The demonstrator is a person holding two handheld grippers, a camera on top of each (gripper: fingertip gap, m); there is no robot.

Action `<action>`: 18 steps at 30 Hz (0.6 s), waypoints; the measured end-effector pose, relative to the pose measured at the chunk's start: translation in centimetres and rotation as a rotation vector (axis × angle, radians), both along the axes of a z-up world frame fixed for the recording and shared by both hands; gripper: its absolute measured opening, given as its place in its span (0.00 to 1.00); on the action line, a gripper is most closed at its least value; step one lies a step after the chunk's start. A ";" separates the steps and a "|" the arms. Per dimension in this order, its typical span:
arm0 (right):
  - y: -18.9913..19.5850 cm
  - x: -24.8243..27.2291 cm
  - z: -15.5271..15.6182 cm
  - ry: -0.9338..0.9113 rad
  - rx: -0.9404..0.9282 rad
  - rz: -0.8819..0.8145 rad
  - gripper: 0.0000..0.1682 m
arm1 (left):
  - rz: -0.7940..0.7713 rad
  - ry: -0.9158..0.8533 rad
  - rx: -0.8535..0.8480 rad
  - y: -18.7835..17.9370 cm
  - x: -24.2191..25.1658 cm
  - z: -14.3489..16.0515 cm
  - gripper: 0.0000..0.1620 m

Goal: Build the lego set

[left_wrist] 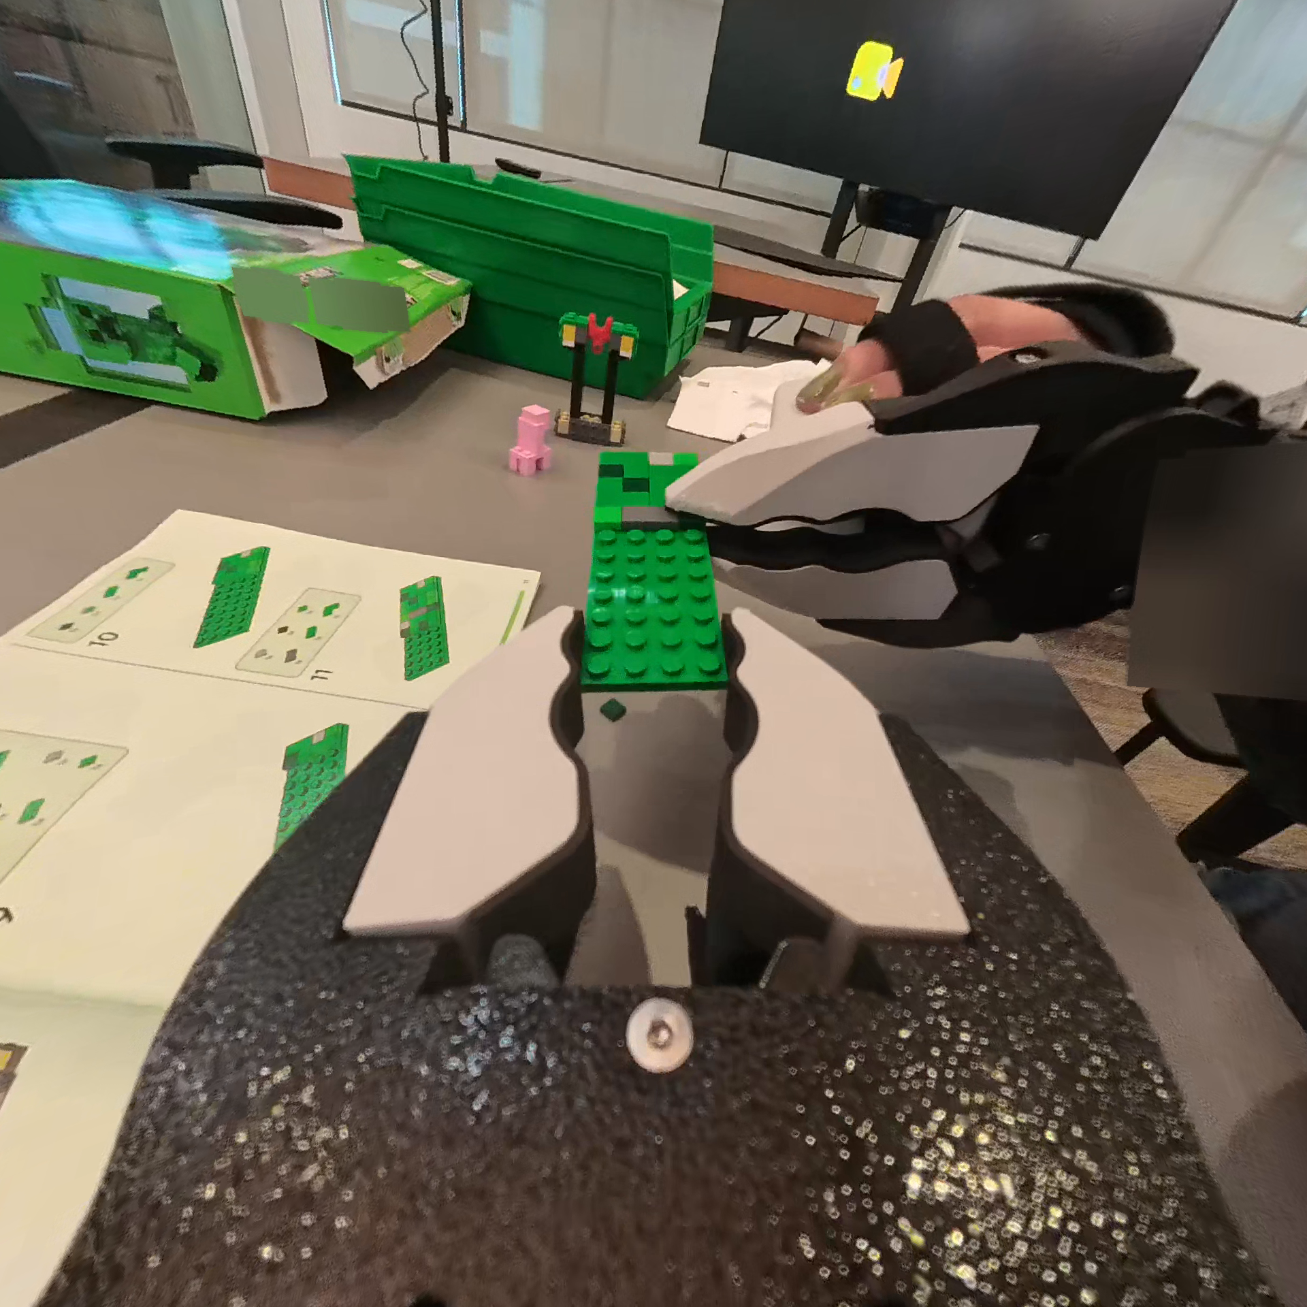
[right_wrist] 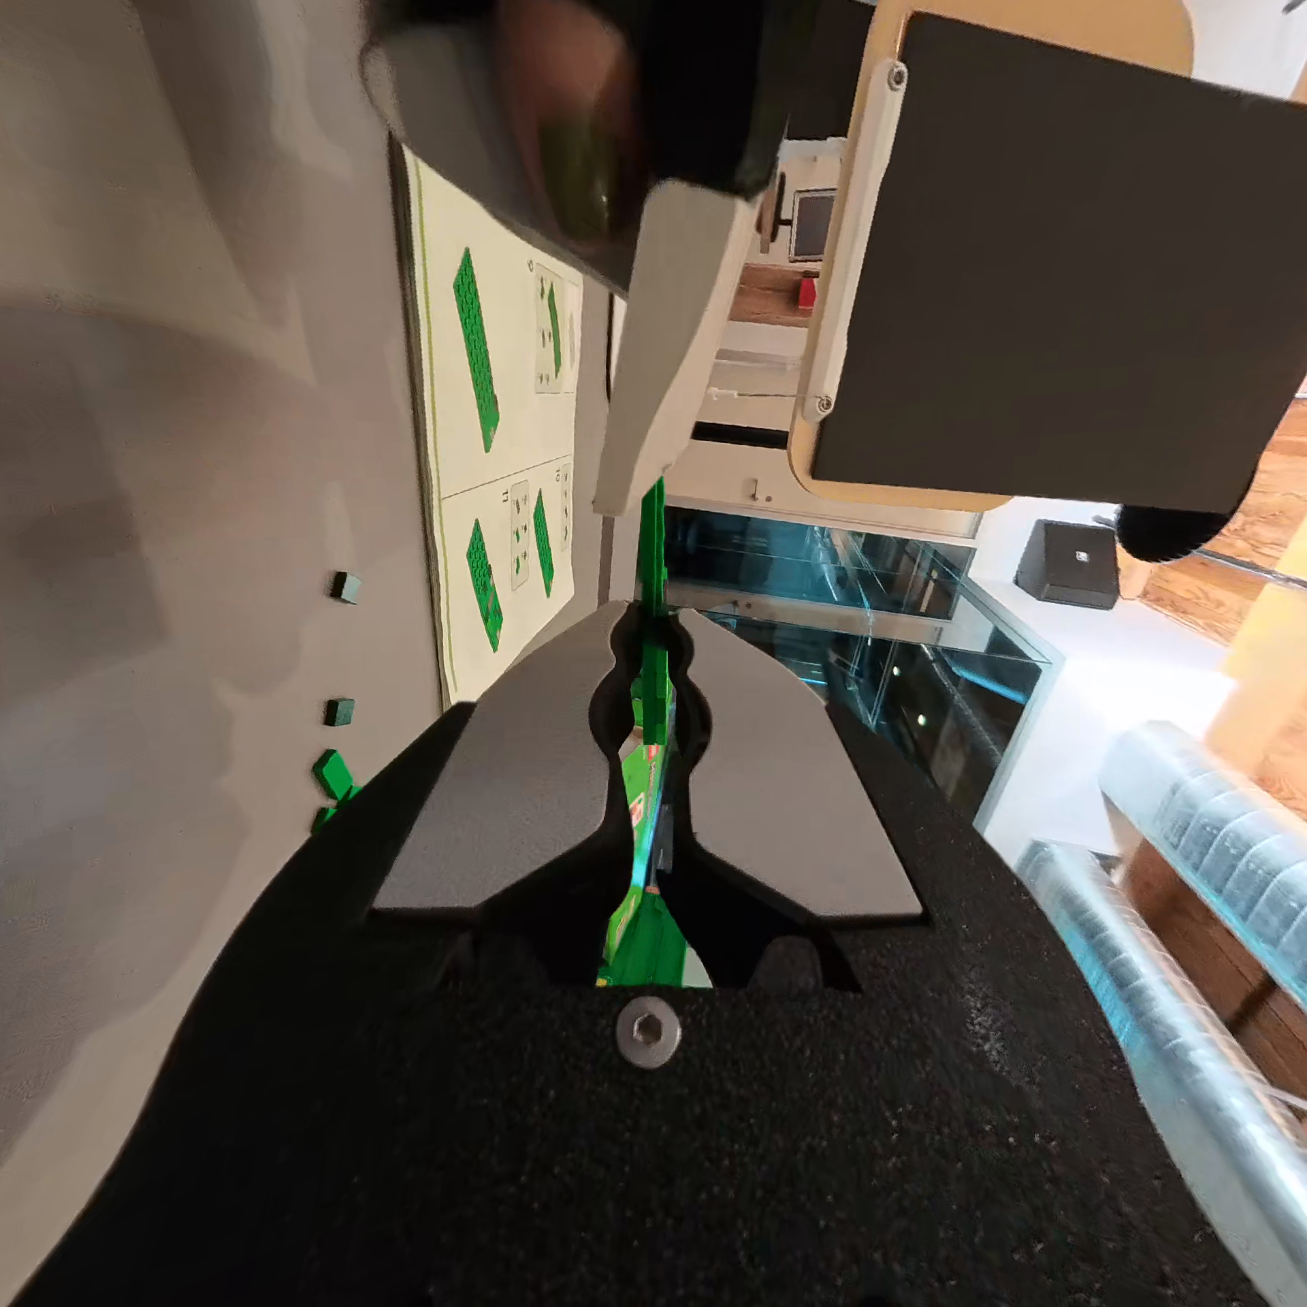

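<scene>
A long green studded plate [left_wrist: 654, 608] carries green, dark green and grey tiles at its far end [left_wrist: 636, 481]. My left gripper [left_wrist: 654, 633] is shut on the plate's near end, one finger on each long side. My right gripper [left_wrist: 689, 527] reaches in from the right and is shut on the plate's right edge by the tiles. The plate is held just above the grey table. In the right wrist view the plate [right_wrist: 654, 552] shows edge-on between my right gripper's [right_wrist: 654, 619] fingers, with a left gripper finger [right_wrist: 658, 339] beyond it. A small dark green tile [left_wrist: 612, 709] lies under the plate's near end.
The open instruction booklet [left_wrist: 212, 672] lies at left. Behind stand a green box [left_wrist: 141, 325], a green bin [left_wrist: 537, 262], a pink figure [left_wrist: 530, 438] and a small black-post build [left_wrist: 594, 382]. Loose tiles [right_wrist: 344, 585] lie on the table. The table edge [left_wrist: 1103, 764] runs at right. Left and right tips are no more than a few centimetres apart. The pink figure [left_wrist: 530, 438] is about 25 centimetres from both grippers' fingertips.
</scene>
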State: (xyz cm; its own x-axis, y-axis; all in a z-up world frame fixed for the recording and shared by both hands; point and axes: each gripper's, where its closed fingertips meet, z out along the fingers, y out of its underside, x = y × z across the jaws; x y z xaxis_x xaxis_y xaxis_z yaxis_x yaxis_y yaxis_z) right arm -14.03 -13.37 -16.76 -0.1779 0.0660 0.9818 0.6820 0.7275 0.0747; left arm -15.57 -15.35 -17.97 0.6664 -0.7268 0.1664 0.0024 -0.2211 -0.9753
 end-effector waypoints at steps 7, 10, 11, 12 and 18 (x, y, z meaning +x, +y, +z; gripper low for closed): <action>-0.1 0.3 -0.4 0.155 -0.149 0.003 0.19 | 0.087 0.026 -0.005 0.8 -1.8 -0.4 0.22; 1.0 1.4 -1.4 0.238 -0.282 -0.051 0.20 | 0.149 0.047 -0.005 1.3 -3.1 -0.7 0.22; 1.5 1.8 -2.0 0.272 -0.353 -0.072 0.20 | 0.165 0.058 -0.007 1.5 -3.5 -0.9 0.22; 2.0 2.3 -2.4 0.315 -0.430 -0.090 0.20 | 0.170 0.069 -0.008 1.5 -3.7 -1.0 0.22; 4.1 3.7 -2.3 0.533 -0.866 -0.041 0.17 | -0.040 0.158 0.048 -0.2 -0.9 -1.4 0.22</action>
